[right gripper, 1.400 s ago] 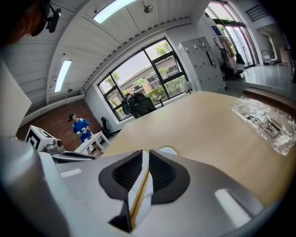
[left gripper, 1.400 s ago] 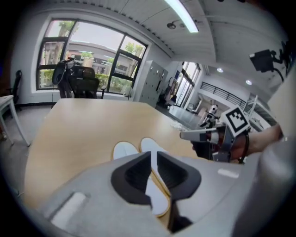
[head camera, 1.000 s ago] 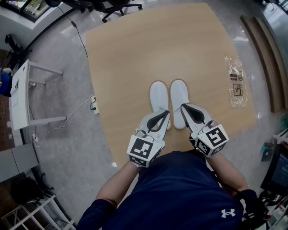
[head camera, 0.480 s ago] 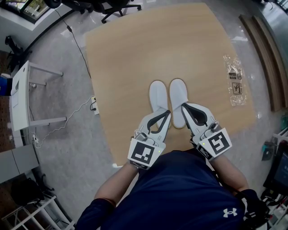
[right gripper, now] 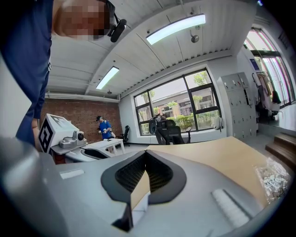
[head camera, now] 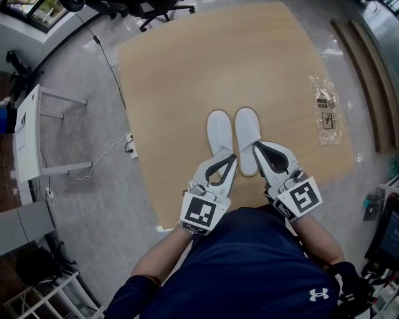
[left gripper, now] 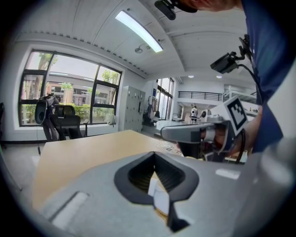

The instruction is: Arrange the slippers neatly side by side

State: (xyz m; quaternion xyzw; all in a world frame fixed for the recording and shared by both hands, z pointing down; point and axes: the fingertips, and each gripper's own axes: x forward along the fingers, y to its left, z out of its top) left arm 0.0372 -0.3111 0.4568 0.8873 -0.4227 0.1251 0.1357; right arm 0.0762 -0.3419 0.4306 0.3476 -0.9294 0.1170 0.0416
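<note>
Two white slippers lie side by side, toes away from me, on the wooden table (head camera: pixel 187 75): the left slipper (head camera: pixel 219 133) and the right slipper (head camera: pixel 247 129). My left gripper (head camera: pixel 232 157) is shut, its tips over the heel end of the left slipper. My right gripper (head camera: pixel 255 146) is also shut, its tips above the heel part of the right slipper. Nothing shows pinched in either. In the left gripper view the jaws (left gripper: pixel 154 153) meet, with a bit of white slipper (left gripper: pixel 156 196) below them. The right gripper view shows the same (right gripper: pixel 145 152).
A clear plastic bag (head camera: pixel 326 112) lies near the table's right edge. The table's near edge is just under the gripper cubes. Office chairs (head camera: pixel 156 11) stand beyond the far edge. A white desk (head camera: pixel 28 128) and a cable (head camera: pixel 93 163) are on the floor to the left.
Both grippers have drawn back slightly toward my body, still shut. The slippers have not moved.
</note>
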